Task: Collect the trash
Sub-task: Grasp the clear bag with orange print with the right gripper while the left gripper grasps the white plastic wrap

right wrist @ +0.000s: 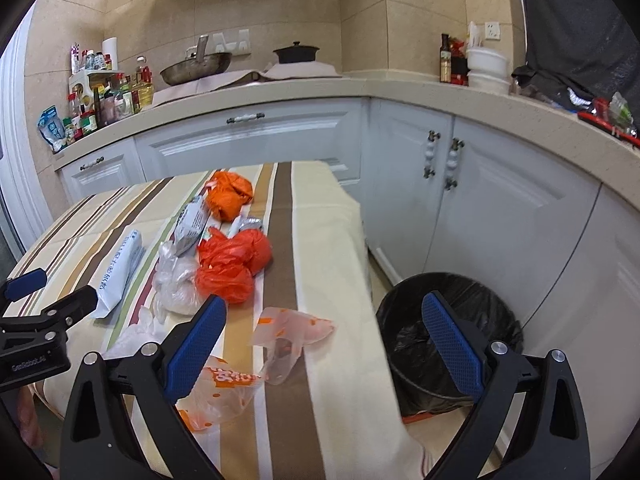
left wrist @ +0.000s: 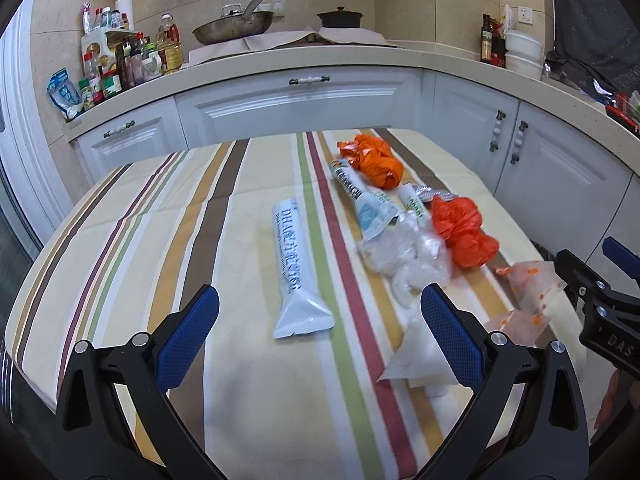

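Trash (left wrist: 404, 248) litters the striped table (left wrist: 160, 220); left gripper (left wrist: 320, 320) and right gripper (right wrist: 324, 328) gape wide, empty.

Home kitchen: wok (left wrist: 232, 26), white cabinets (right wrist: 248, 136), condiments (left wrist: 132, 60).

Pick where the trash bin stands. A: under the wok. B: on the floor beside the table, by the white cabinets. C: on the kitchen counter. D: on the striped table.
B: the right wrist view shows the black-lined trash bin on the floor next to the striped table, below the white cabinets.
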`<state>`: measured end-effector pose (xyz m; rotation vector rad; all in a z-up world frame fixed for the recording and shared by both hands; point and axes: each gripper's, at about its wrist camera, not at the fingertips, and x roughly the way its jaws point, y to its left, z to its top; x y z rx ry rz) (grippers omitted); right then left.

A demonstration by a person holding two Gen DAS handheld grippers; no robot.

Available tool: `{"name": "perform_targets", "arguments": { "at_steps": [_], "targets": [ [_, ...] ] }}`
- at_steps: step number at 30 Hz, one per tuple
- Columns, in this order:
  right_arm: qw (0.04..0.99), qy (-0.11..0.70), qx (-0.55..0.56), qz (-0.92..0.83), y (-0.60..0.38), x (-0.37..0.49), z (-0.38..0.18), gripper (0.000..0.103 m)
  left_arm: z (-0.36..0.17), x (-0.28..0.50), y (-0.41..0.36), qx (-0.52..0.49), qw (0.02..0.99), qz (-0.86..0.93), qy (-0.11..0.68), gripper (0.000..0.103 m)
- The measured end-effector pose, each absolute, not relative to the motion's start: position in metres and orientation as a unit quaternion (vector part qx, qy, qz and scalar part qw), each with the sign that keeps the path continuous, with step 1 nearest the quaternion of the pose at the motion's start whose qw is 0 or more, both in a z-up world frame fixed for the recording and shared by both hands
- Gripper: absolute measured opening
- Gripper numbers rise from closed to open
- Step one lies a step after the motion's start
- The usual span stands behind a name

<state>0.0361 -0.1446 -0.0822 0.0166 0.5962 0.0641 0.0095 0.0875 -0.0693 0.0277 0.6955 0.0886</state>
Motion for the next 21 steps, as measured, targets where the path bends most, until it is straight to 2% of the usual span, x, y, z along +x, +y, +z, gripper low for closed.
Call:
{"name": "perform_targets", "arguments": {
  "at_steps": [1,3,4,8,12,13,15,21],
  "targets": [
    [0.954,0.297,0.009,0.034,-0.143,0.038,-0.085,0.092,-0.071,0.01,0.09,0.011,0.938,0.042,0.344,0.098],
    [0.949,0.311,0.009,0.048,-0.14,0.044,-0.09,0.061,-0.074,0.01,0.094,0.008,0.936,0.04,0.348,0.097],
    [0.946,0.318,0.009,0.053,-0.139,0.046,-0.092,0.056,-0.076,0.011,0.095,0.006,0.936,0.04,0.349,0.097],
    [0.941,0.332,0.011,0.062,-0.135,0.048,-0.1,0.056,-0.078,0.012,0.097,0.001,0.936,0.034,0.351,0.092],
    [0.938,0.34,0.012,0.065,-0.135,0.049,-0.106,0.055,-0.079,0.011,0.093,0.002,0.936,0.022,0.352,0.092],
    [0.937,0.343,0.015,0.068,-0.136,0.05,-0.106,0.054,-0.079,0.011,0.091,0.002,0.936,0.019,0.352,0.092],
    [0.935,0.346,0.02,0.078,-0.137,0.05,-0.108,0.04,-0.08,0.011,0.089,0.002,0.935,0.013,0.353,0.092],
    [0.939,0.332,0.019,0.082,-0.137,0.045,-0.104,0.037,-0.082,0.008,0.079,0.007,0.935,-0.001,0.356,0.087]
  ]
}}
